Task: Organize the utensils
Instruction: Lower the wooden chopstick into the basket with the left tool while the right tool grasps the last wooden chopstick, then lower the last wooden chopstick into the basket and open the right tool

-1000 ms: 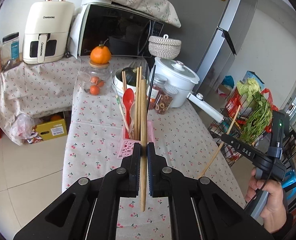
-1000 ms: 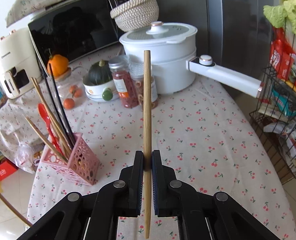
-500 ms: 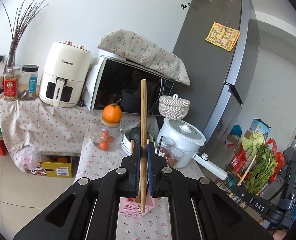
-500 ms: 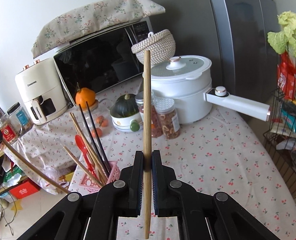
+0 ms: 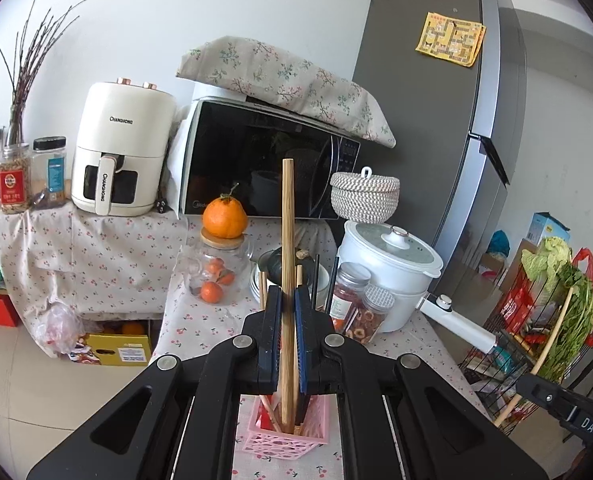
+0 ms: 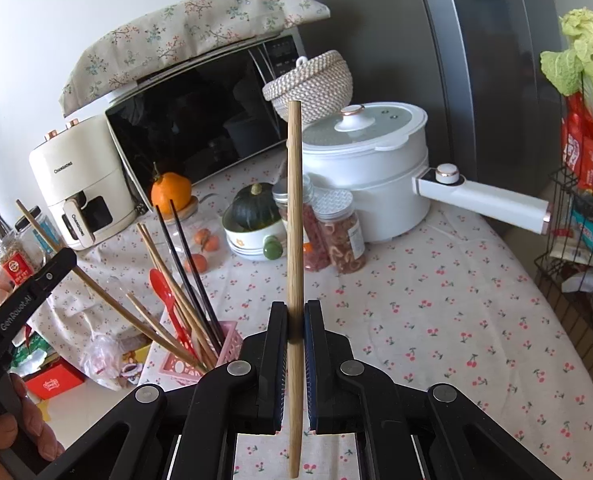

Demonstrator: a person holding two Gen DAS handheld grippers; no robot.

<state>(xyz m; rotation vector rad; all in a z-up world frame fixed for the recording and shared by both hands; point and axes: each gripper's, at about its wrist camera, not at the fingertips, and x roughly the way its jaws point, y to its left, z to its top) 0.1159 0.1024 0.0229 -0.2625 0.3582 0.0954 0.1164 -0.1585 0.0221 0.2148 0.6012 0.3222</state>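
Left tool (image 5: pixel 288 300) clamped on wooden chopstick (image 5: pixel 287 240), upright, lower end seemingly inside pink holder (image 5: pixel 280 442). Right tool (image 6: pixel 295 316) clamped on second chopstick (image 6: pixel 295 208), upright above bench (image 6: pixel 436 300).

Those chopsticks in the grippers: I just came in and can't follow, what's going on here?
A person is sorting utensils with two hand-held grippers. The left gripper is shut on a wooden chopstick, held upright with its lower tip inside the pink holder on the table. The right gripper is shut on a second chopstick, held above the tablecloth, away from the holder. Other chopsticks and a red spoon already stand in the holder.
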